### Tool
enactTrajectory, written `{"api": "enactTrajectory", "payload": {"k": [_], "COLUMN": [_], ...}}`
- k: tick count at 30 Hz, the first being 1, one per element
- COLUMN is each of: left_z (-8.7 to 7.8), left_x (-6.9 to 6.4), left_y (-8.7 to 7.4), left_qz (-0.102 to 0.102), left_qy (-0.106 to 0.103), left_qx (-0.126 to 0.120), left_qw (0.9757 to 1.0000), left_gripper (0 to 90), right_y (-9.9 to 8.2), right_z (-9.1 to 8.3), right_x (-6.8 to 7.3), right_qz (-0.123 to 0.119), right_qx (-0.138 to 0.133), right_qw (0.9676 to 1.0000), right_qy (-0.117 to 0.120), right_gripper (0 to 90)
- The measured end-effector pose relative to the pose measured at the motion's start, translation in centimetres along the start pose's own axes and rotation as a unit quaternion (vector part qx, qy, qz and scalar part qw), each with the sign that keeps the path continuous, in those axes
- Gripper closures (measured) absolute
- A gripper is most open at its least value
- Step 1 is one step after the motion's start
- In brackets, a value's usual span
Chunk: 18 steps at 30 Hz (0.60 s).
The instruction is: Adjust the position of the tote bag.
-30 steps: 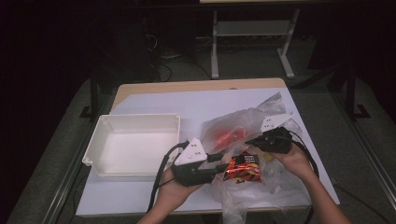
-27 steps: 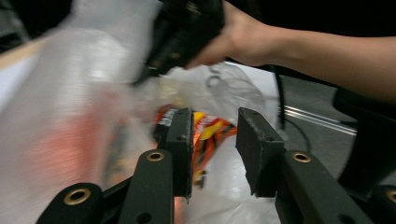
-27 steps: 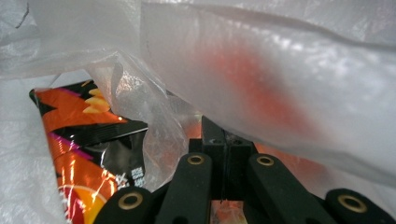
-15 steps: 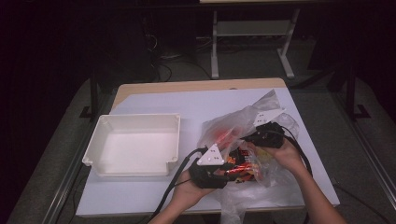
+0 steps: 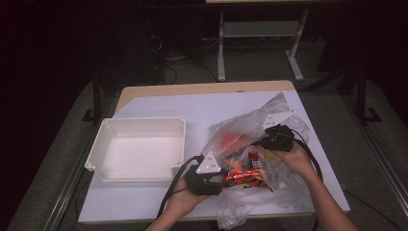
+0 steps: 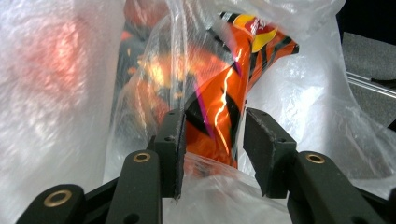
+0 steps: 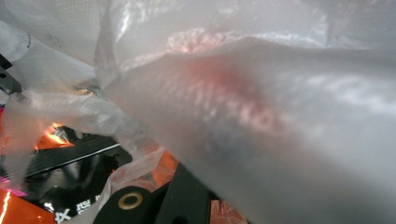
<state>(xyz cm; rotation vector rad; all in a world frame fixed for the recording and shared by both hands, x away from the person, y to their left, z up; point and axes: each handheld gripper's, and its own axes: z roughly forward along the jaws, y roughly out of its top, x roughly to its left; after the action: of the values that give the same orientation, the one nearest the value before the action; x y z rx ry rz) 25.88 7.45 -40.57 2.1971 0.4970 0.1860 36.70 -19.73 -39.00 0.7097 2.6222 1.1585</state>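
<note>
Reaching into the mouth of the clear plastic bag, the left gripper has its jaws part-spread; they have just been opening. An orange snack packet stands between the pads, with a gap visible on the right side, so no pinch. Thin bag film lies across the jaw bases.

Right gripper: jaws pressed together on a fold of the bag's upper edge, holding the film up. In the right gripper view the film drapes over the jaws and hides the tips.

Materials: the bag is thin, crinkled and translucent, with a reddish blur showing through it. The packet is glossy foil, orange with black stripes and a yellow patch near the top, creased, with bright glare. More orange and black packets lie inside the bag.

Layout: the bag sits on the right half of the white sheet covering the table, and its lower end hangs over the near edge. A white rectangular tray, shallow and rigid, sits to the left, well apart from the bag. Bare sheet lies between the two and behind them.
</note>
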Motion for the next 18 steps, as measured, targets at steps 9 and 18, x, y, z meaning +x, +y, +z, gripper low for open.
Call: {"api": "enactTrajectory", "payload": {"k": [9,18], "left_z": [0.4,1.0], "left_x": [0.2,0.2], "left_y": [-1.0,-1.2], "left_qz": [-0.005,-0.007], "left_qy": [0.000,0.003], "left_qx": [0.010,0.014], "left_qw": [0.9999,0.9999], "left_gripper": [55.2,50.9], "right_y": [-0.4,-0.8], "right_z": [0.0,-0.2], "right_x": [-0.8,-1.6], "right_qz": [0.009,0.019], "right_qx": [0.004,0.001], "right_qw": [0.9999,0.9997], "right_qy": [-0.006,-0.014], "right_gripper": [89.6,89.5]}}
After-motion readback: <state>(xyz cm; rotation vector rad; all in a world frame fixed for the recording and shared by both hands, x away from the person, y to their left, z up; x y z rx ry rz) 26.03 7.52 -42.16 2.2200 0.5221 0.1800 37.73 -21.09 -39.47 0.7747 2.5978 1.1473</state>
